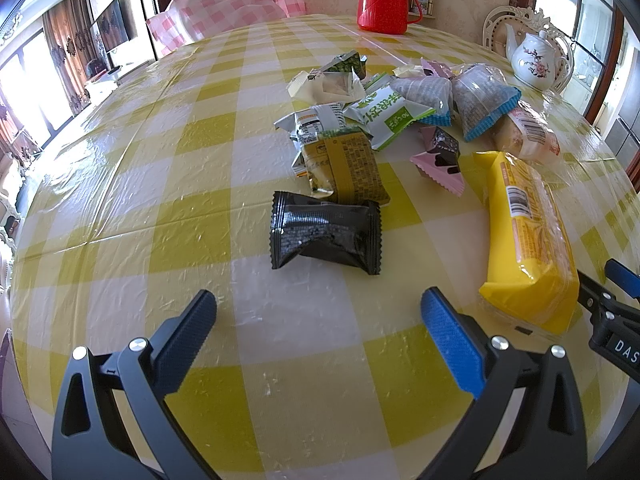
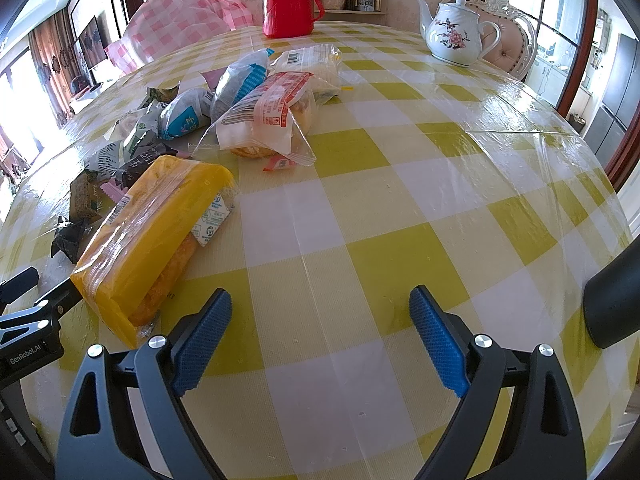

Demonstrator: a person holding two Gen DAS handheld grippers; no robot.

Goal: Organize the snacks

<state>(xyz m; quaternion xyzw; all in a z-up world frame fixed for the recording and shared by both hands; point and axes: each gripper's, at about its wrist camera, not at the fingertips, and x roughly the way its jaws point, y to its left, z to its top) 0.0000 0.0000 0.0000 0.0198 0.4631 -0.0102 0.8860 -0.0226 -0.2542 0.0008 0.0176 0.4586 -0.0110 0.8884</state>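
The left gripper and right gripper stood wide open and empty; the black packet lay just beyond the left gripper, beside the yellow pack; sorting looked unstarted; next move likely required closing on the black packet

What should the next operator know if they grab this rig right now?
Left gripper: open, empty, low over the yellow-checked tablecloth, facing the black crinkled foil snack packet.
Right gripper: open, empty, over bare cloth.
Long yellow plastic-wrapped cake pack lies between the two grippers.
The other wrapped snacks sit in a loose pile mid-table.
Red thermos jug and white floral teapot stand at the far edge.
Done: nothing sorted that I can see.
Left: all snacks; no bin or tray in view.
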